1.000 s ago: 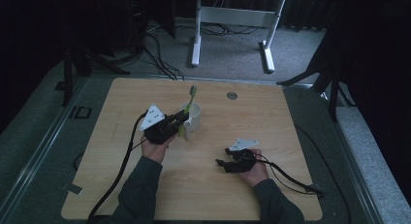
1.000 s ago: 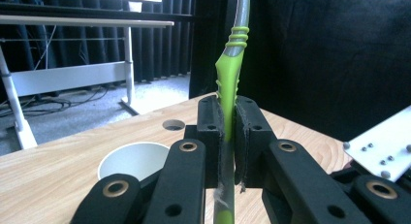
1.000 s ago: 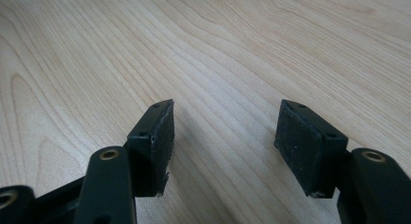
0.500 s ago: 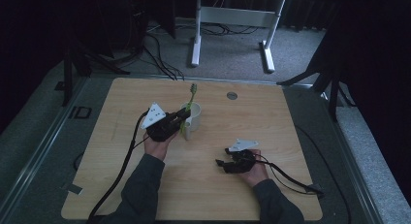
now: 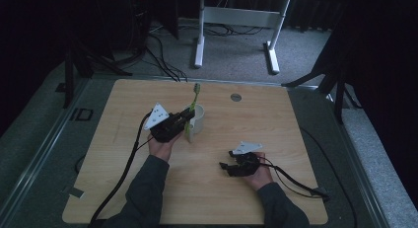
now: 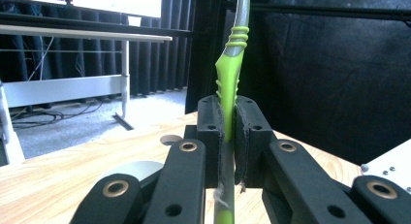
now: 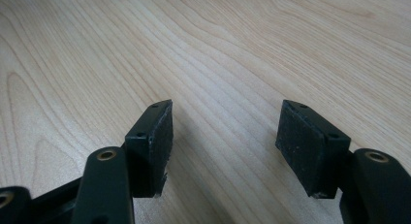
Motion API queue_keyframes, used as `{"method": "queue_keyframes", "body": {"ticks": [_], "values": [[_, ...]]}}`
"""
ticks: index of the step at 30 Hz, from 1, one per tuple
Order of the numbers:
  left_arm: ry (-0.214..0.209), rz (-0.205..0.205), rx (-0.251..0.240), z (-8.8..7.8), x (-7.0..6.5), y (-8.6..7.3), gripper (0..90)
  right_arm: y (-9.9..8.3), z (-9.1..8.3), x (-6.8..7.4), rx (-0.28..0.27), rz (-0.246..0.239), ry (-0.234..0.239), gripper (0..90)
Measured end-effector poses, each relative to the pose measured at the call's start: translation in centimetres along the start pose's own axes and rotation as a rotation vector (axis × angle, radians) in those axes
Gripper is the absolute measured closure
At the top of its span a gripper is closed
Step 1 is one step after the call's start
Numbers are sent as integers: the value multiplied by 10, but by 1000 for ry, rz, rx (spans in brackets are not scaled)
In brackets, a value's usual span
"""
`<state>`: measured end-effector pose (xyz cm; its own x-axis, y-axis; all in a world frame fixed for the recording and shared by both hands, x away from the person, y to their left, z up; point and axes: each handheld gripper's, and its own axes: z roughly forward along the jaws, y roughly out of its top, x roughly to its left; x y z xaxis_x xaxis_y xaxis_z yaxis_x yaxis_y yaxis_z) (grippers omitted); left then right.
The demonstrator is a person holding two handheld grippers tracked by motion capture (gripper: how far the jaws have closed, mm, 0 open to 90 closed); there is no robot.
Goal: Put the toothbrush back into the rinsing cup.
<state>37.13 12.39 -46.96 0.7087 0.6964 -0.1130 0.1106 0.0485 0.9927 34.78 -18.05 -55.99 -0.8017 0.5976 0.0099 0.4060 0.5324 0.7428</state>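
Observation:
A green and grey toothbrush stands upright, clamped between the pads of my left gripper, which is shut on its handle. The brush head points up, and its lower end hangs just left of a white cup on the wooden table. Part of the cup's rim shows behind the left jaws. My right gripper rests low over the table at the front right, pointing left. Its pads stand apart with only bare wood between them.
A small round grey disc is set into the table near the far edge. Black cables trail from both grippers toward the front edge. A white metal stand sits on the carpet beyond the table, with dark curtains around.
The left gripper with the toothbrush has shifted slightly beside the cup. The right gripper has stayed where it was.

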Motion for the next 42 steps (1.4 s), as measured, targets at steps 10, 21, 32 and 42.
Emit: {"method": "queue_keyframes", "body": {"ticks": [10, 21, 32, 42], "values": [[-5, -2, 0, 7, 2, 4, 833, 0, 0, 0, 1, 1, 1, 374], [6, -32, -25, 16, 9, -1, 832, 0, 0, 0, 1, 1, 1, 374], [25, -14, -31, 25, 14, -11, 831, 0, 0, 1, 2, 0, 0, 374], [24, -12, -9, 29, 17, -19, 825, 0, -1, 1, 4, -5, -2, 375]]}}
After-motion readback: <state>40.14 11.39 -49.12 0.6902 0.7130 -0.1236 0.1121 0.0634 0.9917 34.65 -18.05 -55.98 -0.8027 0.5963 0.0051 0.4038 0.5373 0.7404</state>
